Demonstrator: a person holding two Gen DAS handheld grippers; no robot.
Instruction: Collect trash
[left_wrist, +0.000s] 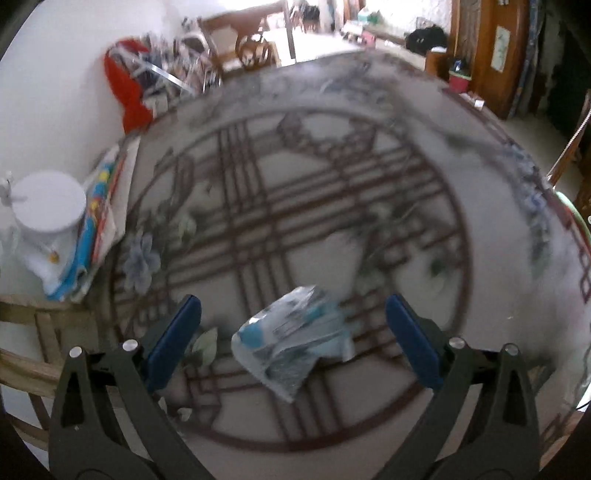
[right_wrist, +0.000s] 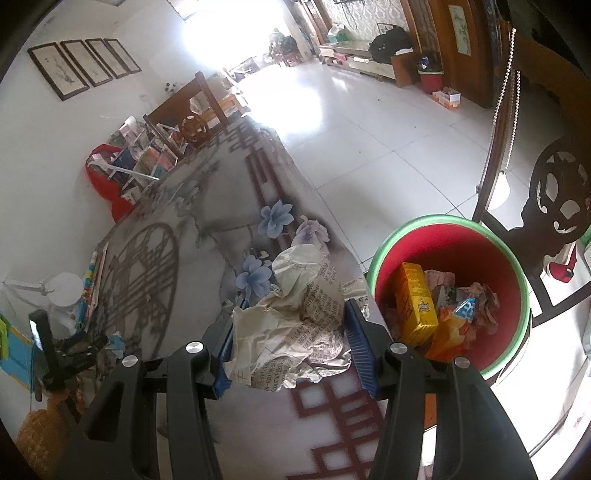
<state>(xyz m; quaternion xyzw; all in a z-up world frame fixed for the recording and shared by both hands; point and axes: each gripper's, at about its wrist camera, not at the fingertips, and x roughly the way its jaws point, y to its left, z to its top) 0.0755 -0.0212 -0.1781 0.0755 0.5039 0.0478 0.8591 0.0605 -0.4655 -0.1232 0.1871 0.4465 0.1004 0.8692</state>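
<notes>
The left gripper (left_wrist: 293, 325) is spread wide; its blue pads (left_wrist: 173, 341) stand on either side of a crumpled clear plastic wrapper with blue print (left_wrist: 291, 347), low centre in the left view. The picture is blurred, so contact between pads and wrapper cannot be confirmed; a gap appears on both sides. The wrapper lies on the round table with a grey cloth bearing a brown lattice pattern (left_wrist: 332, 192).

The right gripper (right_wrist: 291, 343) is closed partway and pinches a crumpled sheet of printed newspaper (right_wrist: 299, 317) between its blue pads (right_wrist: 360, 350), lower centre of the right view. The paper bulges above and below the pads, over the table's edge.

To the right of the newspaper stands a red bucket with a green rim (right_wrist: 495, 243), holding a yellow carton (right_wrist: 415, 302) and other wrappers. A dark carved wooden chair (right_wrist: 554, 206) stands behind the bucket at the right edge.

At the left of the left view, a white round container (left_wrist: 48, 203) and a stack of coloured papers (left_wrist: 99, 221) border the table. White tiled floor (right_wrist: 369, 129) lies open in the upper centre.
</notes>
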